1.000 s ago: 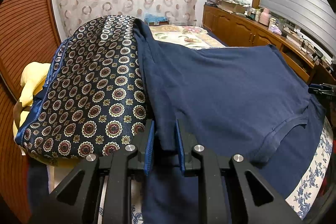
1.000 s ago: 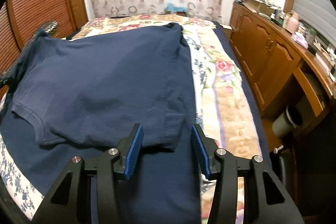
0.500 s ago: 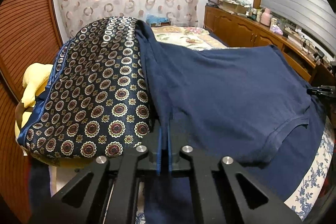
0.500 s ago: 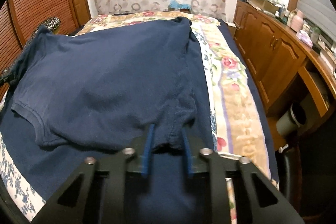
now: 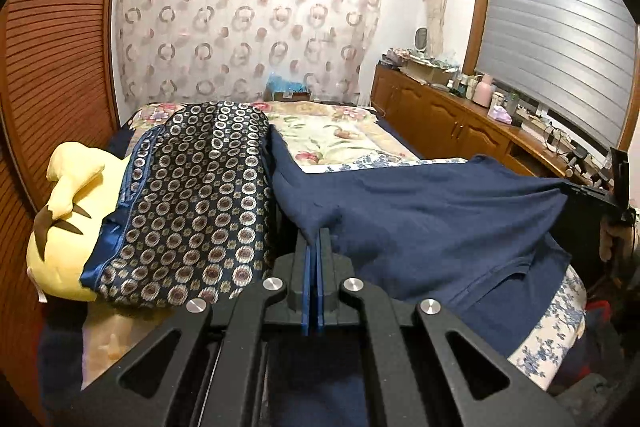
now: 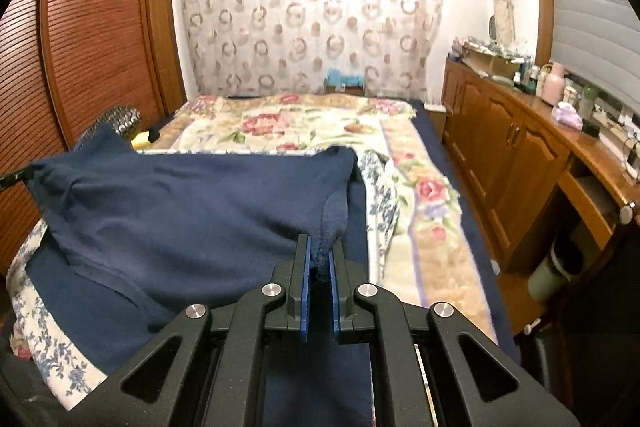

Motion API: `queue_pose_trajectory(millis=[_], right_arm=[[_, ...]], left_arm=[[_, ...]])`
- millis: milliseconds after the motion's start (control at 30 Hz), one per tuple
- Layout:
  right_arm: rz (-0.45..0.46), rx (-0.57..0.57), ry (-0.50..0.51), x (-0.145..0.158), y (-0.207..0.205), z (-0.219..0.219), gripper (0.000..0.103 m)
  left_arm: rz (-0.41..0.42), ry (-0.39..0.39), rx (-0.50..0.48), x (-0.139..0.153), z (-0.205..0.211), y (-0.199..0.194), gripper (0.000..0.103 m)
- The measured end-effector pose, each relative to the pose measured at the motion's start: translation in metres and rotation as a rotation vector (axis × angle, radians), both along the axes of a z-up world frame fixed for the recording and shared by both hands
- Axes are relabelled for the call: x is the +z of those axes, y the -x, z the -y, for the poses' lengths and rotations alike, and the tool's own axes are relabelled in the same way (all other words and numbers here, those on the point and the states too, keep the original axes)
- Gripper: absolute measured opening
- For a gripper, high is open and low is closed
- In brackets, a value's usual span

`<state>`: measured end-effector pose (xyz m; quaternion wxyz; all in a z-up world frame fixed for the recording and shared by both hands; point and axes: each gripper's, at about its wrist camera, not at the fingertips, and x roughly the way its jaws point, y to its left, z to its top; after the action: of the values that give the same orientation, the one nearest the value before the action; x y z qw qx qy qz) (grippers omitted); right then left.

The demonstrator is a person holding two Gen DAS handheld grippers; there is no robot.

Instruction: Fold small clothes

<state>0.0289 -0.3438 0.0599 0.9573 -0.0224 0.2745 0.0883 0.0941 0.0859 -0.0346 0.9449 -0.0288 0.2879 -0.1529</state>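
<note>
A navy blue T-shirt point(image 5: 432, 223) lies across the bed, its near edge lifted off the bedding. My left gripper point(image 5: 314, 239) is shut on the shirt's left near corner. My right gripper point(image 6: 319, 247) is shut on a bunched fold at the shirt's point(image 6: 192, 211) right near corner. The shirt hangs taut between the two grippers, with the collar edge sagging below. The right gripper point(image 5: 592, 193) also shows at the far right of the left wrist view, holding the cloth.
A dark patterned silk cloth point(image 5: 192, 195) covers a yellow plush toy point(image 5: 68, 203) to the left. The bed point(image 6: 320, 123) has floral bedding. Wooden cabinets point(image 6: 512, 155) run along the right, a slatted wardrobe point(image 6: 92, 35) on the left.
Both grippers closed on the shirt's near corners, then lifted them up off the bed. The shirt's far part slid toward me, baring more floral bedding.
</note>
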Motion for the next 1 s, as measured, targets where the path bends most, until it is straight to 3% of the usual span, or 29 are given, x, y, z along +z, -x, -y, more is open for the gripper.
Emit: queue_pose_trajectory(millis=[267,500,667,800,867,1000], right_arm=[[0.024,0.0,0.001,0.012,0.05,0.014,0.007],[-0.076,-0.015,0.014,-0.015,0.063,0.017,0.008],[-0.151,-0.034,0.011,-0.042,0.055,0.015,0.008],[-0.139,-0.058,0.058,-0.038,0.053,0.006,0.019],[-0.114,-0.072,0.08,-0.029,0.052,0.001,0.034],[-0.053,-0.042,0.095,-0.014,0.06,-0.018,0.051]], left_arm=[[-0.042,0.002,0.017,-0.011,-0.013,0.024,0.003],[-0.145,-0.042,0.031,-0.054,-0.005,0.037,0.003],[-0.185,-0.05,0.044,-0.069,-0.009,0.04,0.003],[-0.186,-0.068,0.051,-0.07,-0.007,0.042,0.007],[-0.174,-0.072,0.053,-0.068,-0.008,0.043,0.01],[-0.161,-0.071,0.05,-0.065,-0.008,0.044,0.033]])
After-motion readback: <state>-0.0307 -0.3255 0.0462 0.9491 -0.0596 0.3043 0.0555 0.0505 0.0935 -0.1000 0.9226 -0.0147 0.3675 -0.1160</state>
